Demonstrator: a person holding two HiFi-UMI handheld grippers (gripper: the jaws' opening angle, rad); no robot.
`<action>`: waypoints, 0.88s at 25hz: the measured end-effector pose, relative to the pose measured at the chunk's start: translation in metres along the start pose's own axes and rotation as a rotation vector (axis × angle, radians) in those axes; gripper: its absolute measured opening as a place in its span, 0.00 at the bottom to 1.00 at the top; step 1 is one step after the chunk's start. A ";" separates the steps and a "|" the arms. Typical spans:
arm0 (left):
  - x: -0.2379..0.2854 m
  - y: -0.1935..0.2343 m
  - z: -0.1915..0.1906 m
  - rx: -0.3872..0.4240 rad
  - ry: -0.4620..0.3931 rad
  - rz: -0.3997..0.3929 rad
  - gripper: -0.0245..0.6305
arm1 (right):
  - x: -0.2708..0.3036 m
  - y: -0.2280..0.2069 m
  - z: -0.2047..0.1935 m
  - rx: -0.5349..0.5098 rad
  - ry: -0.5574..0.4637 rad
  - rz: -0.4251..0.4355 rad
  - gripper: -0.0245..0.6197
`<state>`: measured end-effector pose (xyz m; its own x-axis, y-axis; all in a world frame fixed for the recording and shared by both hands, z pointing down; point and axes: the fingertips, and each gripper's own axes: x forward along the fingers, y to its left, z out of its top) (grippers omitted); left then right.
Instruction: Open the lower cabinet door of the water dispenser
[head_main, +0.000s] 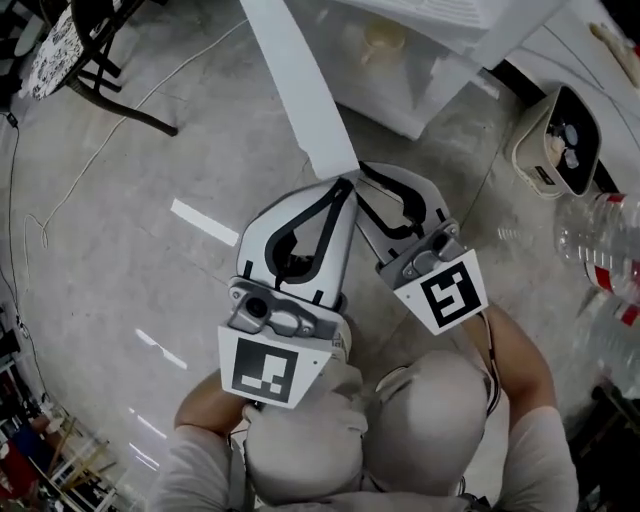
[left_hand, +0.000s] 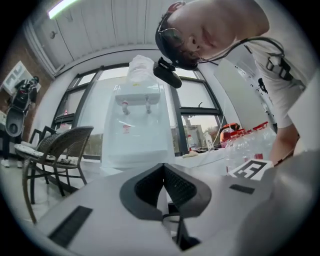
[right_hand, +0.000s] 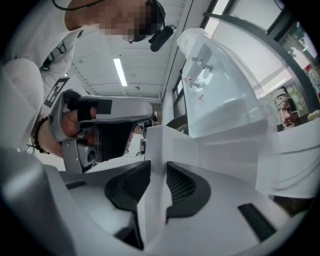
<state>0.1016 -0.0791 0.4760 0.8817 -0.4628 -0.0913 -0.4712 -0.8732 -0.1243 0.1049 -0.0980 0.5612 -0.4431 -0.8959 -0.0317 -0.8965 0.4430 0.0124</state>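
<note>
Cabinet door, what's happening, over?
Right gripper clamped on cabinet door edge. Left gripper shut, empty. Door swung open. Nothing blocking it. Over.

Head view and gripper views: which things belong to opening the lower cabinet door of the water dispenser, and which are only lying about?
Belong to the job:
- water dispenser
- lower cabinet door, already swung open
- right gripper, shut on the door's edge
- left gripper, shut and empty

Only lying about:
- wicker chair
- plastic bottles
</note>
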 end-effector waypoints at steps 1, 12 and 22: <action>-0.007 0.006 -0.002 0.005 0.010 0.023 0.04 | 0.006 0.009 0.000 -0.008 -0.002 0.021 0.20; -0.072 0.079 -0.001 -0.003 0.039 0.254 0.04 | 0.082 0.079 0.002 0.018 0.003 0.198 0.19; -0.113 0.122 -0.013 0.012 0.060 0.392 0.04 | 0.133 0.110 0.001 0.025 -0.011 0.267 0.17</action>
<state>-0.0547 -0.1350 0.4839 0.6341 -0.7695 -0.0761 -0.7726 -0.6264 -0.1034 -0.0524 -0.1689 0.5570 -0.6636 -0.7470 -0.0414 -0.7475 0.6642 -0.0027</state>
